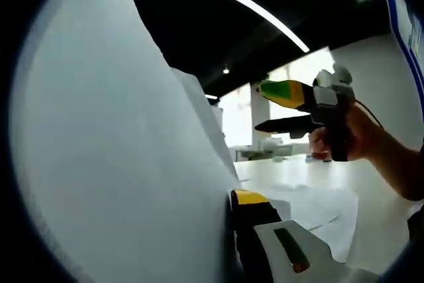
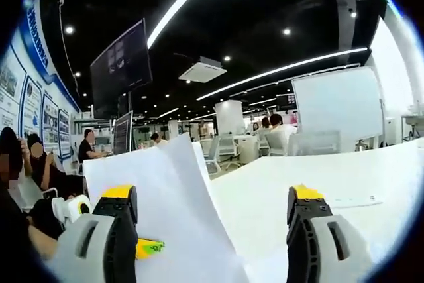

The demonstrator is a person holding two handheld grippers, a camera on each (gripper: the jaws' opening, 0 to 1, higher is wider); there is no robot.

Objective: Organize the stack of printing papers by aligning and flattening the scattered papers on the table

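Note:
A stack of white printing papers point(image 1: 119, 137) stands upright and takes up the left of the left gripper view. My left gripper point(image 1: 232, 198) is shut on its lower edge; one yellow-tipped jaw shows and the other is hidden behind the sheets. My right gripper point(image 1: 260, 107), held by a hand, hovers apart to the right, its jaws parted. In the right gripper view the same papers point(image 2: 169, 197) rise between the wide-open jaws of my right gripper point(image 2: 212, 197) without touching either. A yellow-green part of the left gripper point(image 2: 149, 248) peeks out at the sheet's base.
More loose sheets point(image 1: 321, 210) lie flat on the white table point(image 1: 377, 203), and one sheet point(image 2: 354, 200) lies to the right. Beyond the table point(image 2: 278, 183) are office chairs, a whiteboard point(image 2: 338, 107), hanging monitors and seated people at far left.

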